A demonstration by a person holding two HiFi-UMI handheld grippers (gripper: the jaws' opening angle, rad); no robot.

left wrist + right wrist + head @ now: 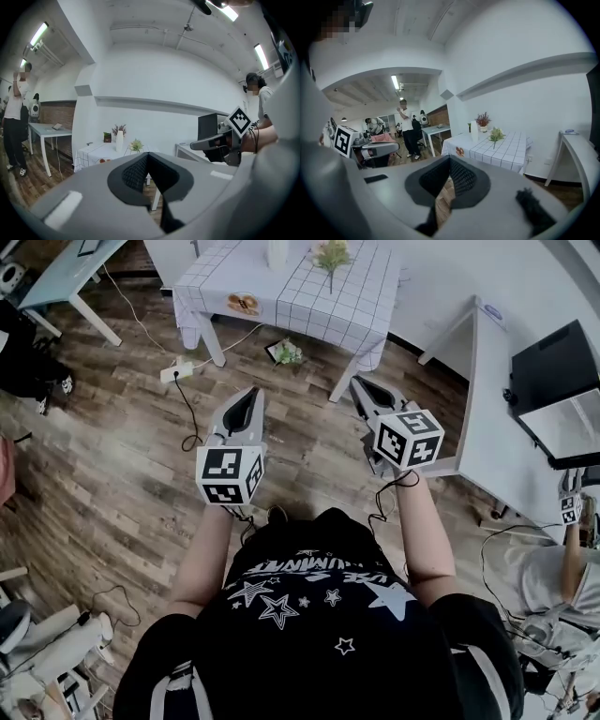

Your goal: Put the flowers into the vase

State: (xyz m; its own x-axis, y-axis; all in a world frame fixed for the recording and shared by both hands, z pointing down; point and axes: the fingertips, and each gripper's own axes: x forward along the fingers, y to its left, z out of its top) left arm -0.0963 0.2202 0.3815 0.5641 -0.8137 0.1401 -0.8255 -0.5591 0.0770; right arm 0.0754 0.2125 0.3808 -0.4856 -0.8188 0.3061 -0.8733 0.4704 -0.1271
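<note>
A table with a white checked cloth stands ahead across the wooden floor. On it are a white vase and a pale green-and-pink flower bunch. Another small bunch lies on the floor by the table leg. My left gripper and right gripper are held side by side, well short of the table, both shut with nothing in them. The left gripper view shows the vase and flowers beyond its shut jaws. The right gripper view shows the vase and flowers too.
A plate of orange food sits on the cloth's near corner. A power strip and cable lie on the floor at left. A white desk with a black box stands at right. People stand in the background.
</note>
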